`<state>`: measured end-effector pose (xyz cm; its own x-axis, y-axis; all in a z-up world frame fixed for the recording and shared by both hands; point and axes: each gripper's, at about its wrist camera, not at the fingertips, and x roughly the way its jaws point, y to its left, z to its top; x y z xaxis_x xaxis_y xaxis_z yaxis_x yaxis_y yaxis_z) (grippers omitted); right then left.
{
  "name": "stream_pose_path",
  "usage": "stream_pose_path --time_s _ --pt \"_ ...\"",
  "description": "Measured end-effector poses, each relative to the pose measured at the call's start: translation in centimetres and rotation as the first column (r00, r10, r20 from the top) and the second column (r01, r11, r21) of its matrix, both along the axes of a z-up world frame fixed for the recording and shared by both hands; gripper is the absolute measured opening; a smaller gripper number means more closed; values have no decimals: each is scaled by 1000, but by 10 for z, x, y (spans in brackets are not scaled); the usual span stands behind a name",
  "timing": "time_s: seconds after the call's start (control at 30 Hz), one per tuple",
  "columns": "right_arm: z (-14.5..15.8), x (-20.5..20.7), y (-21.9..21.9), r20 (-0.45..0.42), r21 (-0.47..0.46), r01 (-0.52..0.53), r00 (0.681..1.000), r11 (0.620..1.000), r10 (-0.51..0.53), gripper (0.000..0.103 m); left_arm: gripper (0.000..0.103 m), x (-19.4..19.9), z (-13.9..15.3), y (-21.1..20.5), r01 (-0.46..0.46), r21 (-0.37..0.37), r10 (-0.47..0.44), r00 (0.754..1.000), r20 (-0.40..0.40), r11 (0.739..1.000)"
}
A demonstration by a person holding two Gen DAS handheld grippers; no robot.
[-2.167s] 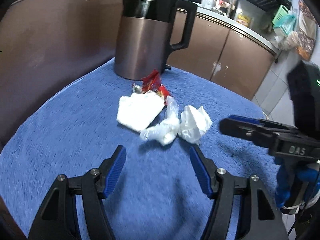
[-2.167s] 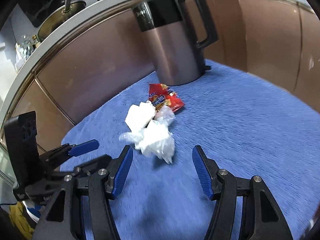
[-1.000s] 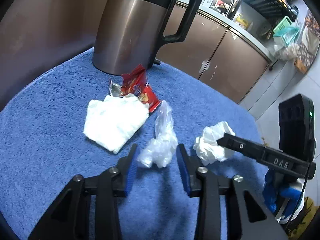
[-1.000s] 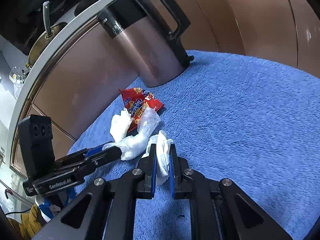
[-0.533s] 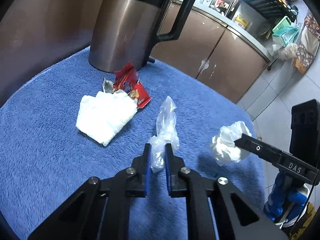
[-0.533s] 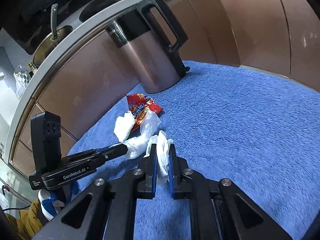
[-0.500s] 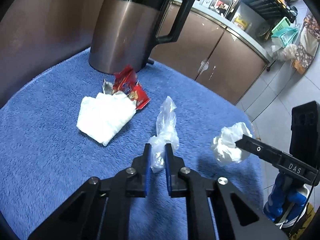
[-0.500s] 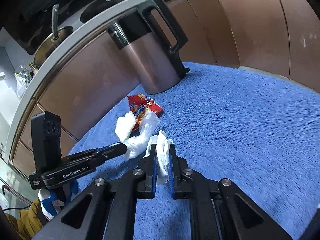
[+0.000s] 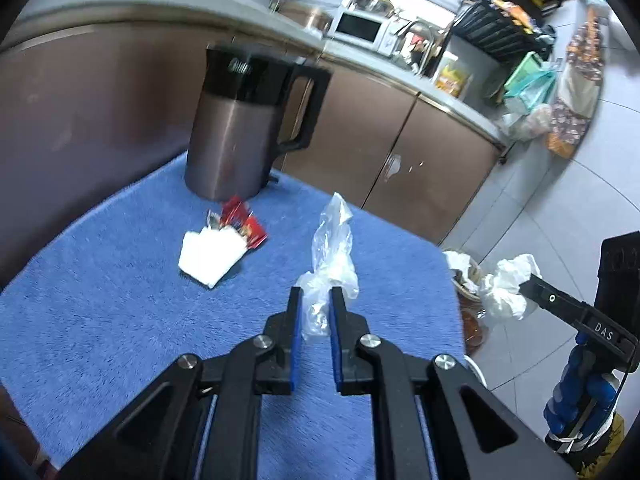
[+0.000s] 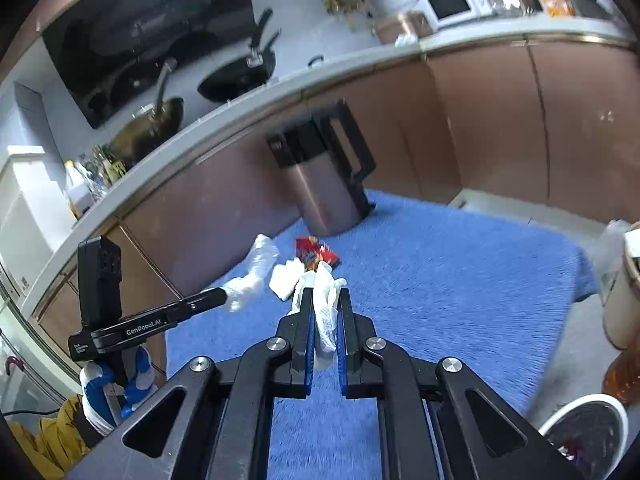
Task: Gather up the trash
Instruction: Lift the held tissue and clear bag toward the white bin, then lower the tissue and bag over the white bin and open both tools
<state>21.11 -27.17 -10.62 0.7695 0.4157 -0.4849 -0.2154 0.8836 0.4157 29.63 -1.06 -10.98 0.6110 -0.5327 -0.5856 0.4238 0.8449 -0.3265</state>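
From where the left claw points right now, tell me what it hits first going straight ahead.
Probably the bare blue mat past the clear plastic bag the left claw holds; the folded tissue lies off to the side. Depth is unclear.

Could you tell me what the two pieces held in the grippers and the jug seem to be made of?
Left gripper's piece: thin clear plastic film, see-through and glossy. Right gripper's wad: white tissue paper, matte and crumpled. Jug: apparently brushed metal, soft sheen, with black plastic-looking top and handle.
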Motion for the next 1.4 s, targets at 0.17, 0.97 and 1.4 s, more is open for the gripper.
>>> stream_pose_path --time_s 0.17,0.97,1.4 --pt "28 -54 -25 71 -17 66 995 998 -64 9 11 -41 32 -13 31 -1 -31 997 64 1000" --pt "-61 -163 -203 -125 -70 538 831 840 -542 11 11 -122 -9 -282 500 146 -496 866 -68 854" --pt "-145 -149 -259 -305 -71 614 737 786 -603 19 13 -113 -86 -387 617 160 -573 780 -251 770"
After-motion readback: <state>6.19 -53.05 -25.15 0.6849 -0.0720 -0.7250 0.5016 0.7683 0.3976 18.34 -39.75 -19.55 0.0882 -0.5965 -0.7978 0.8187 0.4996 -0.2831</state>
